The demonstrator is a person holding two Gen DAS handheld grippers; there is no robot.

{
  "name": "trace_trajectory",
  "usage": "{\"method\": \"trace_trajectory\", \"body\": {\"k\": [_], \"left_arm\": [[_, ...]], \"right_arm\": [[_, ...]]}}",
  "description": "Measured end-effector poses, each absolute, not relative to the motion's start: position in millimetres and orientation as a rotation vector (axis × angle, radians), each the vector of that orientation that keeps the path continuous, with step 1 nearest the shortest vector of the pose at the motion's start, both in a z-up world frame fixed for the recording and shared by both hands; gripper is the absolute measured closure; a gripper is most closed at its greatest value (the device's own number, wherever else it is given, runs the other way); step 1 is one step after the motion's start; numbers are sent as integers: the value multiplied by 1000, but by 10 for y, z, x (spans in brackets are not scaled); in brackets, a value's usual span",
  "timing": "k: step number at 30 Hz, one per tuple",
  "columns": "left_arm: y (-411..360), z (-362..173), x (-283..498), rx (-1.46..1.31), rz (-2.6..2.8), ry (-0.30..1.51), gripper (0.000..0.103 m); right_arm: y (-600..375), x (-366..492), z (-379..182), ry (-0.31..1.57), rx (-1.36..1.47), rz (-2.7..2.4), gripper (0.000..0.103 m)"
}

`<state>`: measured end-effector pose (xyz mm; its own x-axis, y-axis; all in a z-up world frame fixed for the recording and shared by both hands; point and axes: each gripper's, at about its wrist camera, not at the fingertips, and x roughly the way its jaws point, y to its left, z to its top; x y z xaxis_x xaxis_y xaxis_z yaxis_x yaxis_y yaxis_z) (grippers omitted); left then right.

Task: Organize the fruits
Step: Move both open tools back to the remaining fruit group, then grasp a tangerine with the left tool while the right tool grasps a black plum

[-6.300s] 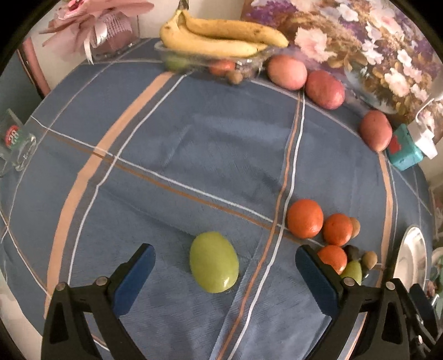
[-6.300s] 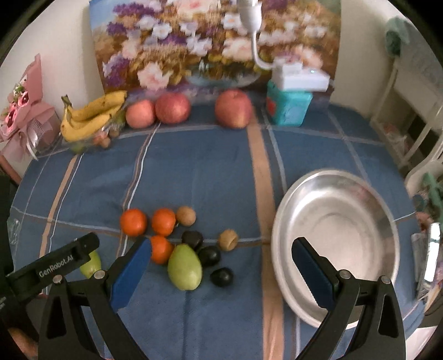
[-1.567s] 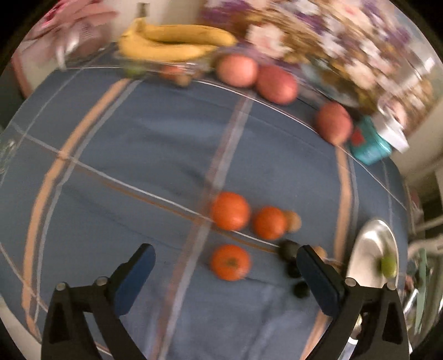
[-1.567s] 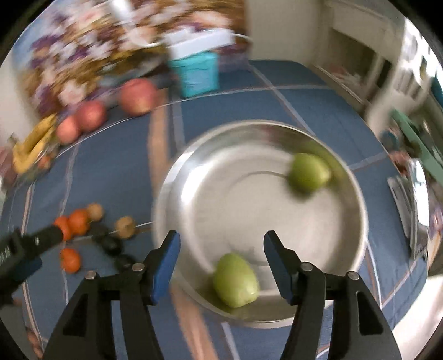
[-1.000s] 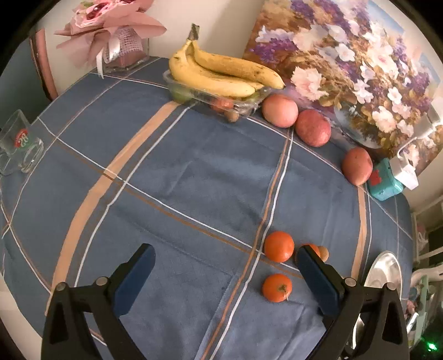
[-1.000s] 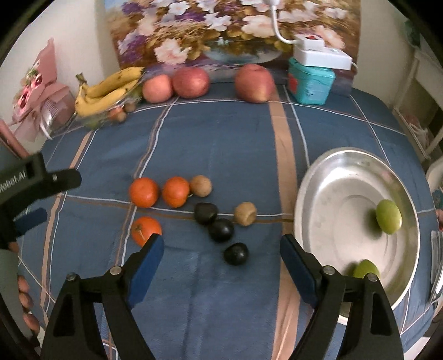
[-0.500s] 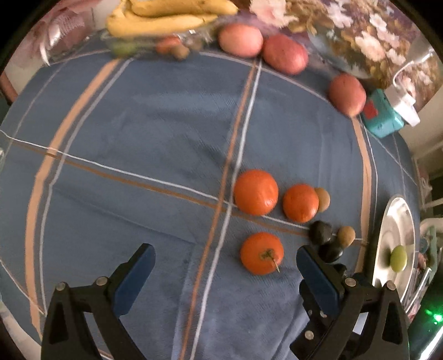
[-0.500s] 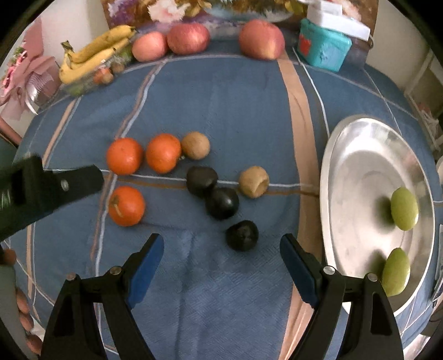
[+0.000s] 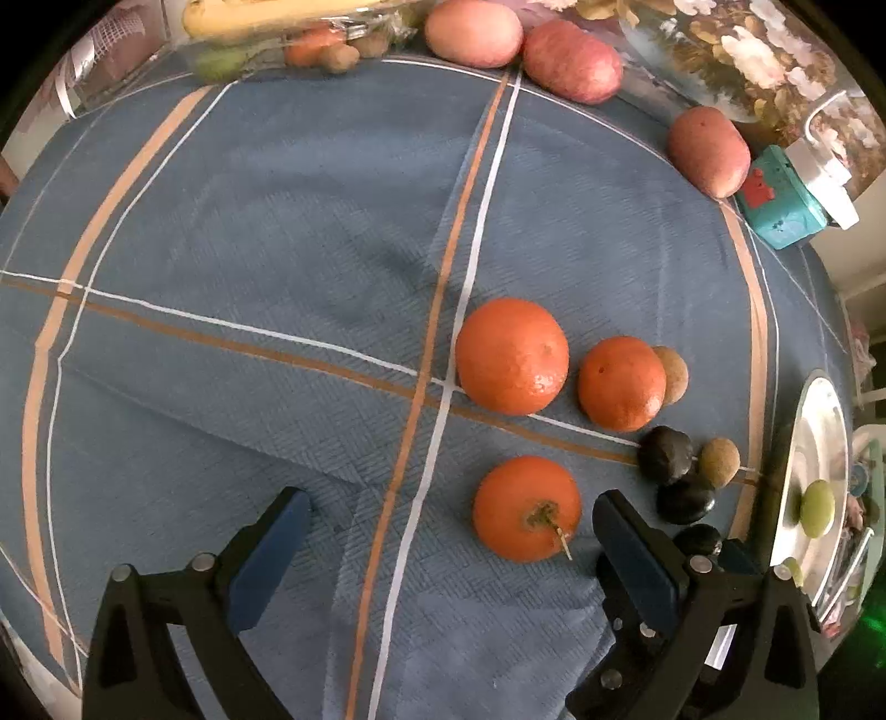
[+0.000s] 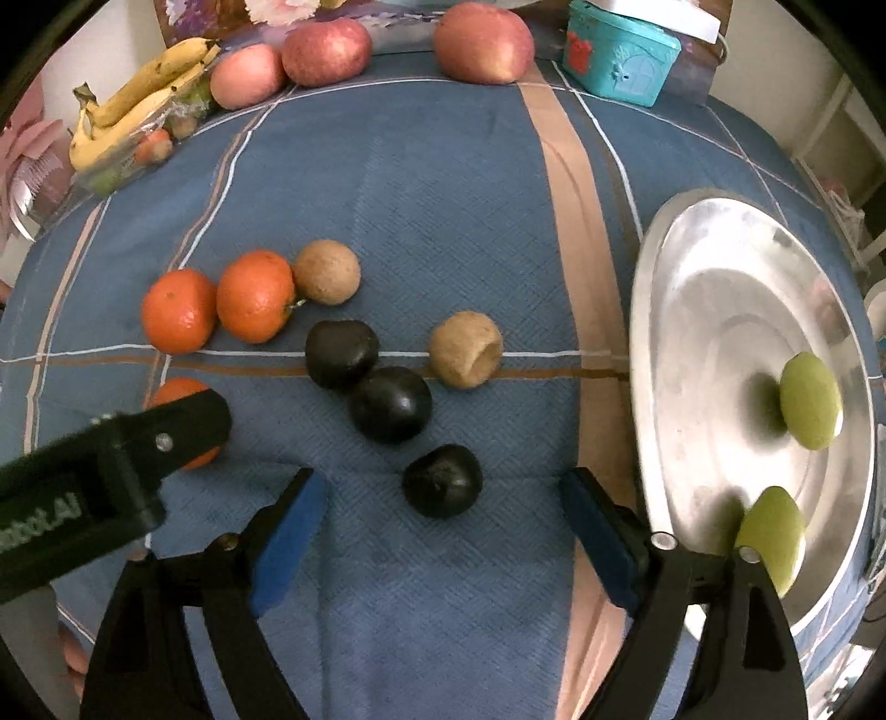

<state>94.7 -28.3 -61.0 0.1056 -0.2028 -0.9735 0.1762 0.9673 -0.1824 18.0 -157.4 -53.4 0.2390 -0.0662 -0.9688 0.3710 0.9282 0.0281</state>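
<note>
Three oranges point(image 9: 511, 356) lie on the blue cloth, one point(image 9: 526, 508) stem-up apart from the touching pair. Three dark fruits point(image 10: 390, 404) and two brown ones point(image 10: 466, 356) sit beside them. Two green fruits point(image 10: 810, 401) rest apart inside the metal bowl point(image 10: 714, 310).

A home dining table: plaid tablecloth point(image 10: 443, 166), floral painting point(image 9: 747, 50), bananas point(image 10: 138, 94).
</note>
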Motion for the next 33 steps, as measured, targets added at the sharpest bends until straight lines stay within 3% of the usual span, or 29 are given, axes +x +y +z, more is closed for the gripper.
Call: {"method": "trace_trajectory", "body": {"k": [8,27,33], "left_arm": [[-240,-632,1000,-17,-287,1433,0],[-63,-555,1050,-137,-314,1428,1],[-93,-497,1029,-133,-342,1436,17]], "right_arm": [[-1447,196,-586,1265,249,-310,1],[-1047,307,-390,1271,101,-287,2],[-1091,277,-257,1225,184,-289,6]]}}
